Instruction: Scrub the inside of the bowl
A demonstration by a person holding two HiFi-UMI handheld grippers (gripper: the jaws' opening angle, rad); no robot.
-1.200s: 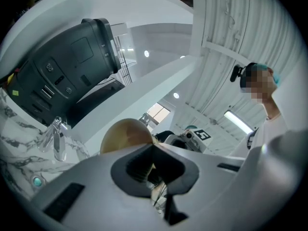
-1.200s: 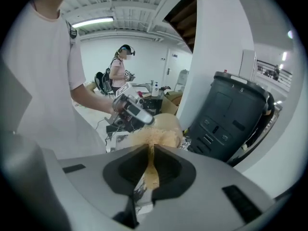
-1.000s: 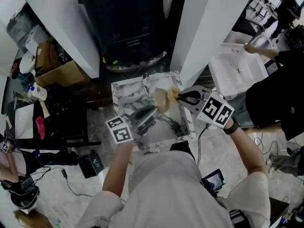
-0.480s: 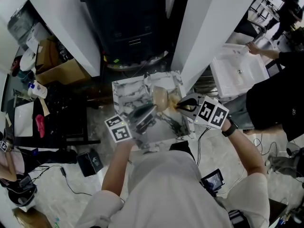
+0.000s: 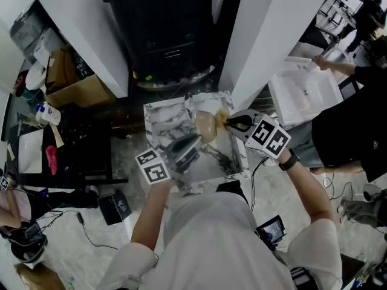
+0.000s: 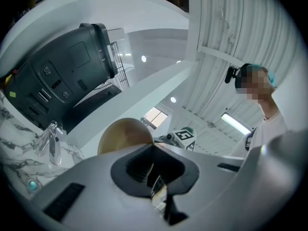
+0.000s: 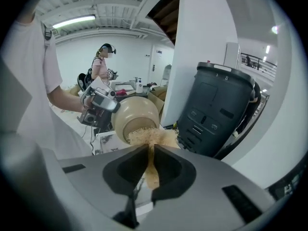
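Observation:
A tan bowl (image 5: 204, 125) is held up over the marble sink top (image 5: 158, 121), tipped on its side. My left gripper (image 5: 195, 139) is shut on its rim; in the left gripper view the bowl (image 6: 125, 134) rises just past the closed jaws (image 6: 154, 147). My right gripper (image 5: 230, 124) is shut on a straw-coloured fibre scrubber (image 5: 221, 119). In the right gripper view the scrubber (image 7: 155, 139) presses against the lower edge of the bowl (image 7: 137, 115), with the left gripper (image 7: 98, 105) behind it. The bowl's inside is hidden.
A black bin (image 5: 162, 32) stands behind the sink top between two white pillars. A chrome tap (image 6: 53, 134) is at the sink's far side. A white tub (image 5: 302, 92) and a person in black (image 5: 354, 122) are on the right, a cardboard box (image 5: 75, 92) on the left.
My right gripper and the scrubber have shifted a little back and forth against the bowl. The left gripper and the bowl have stayed nearly still.

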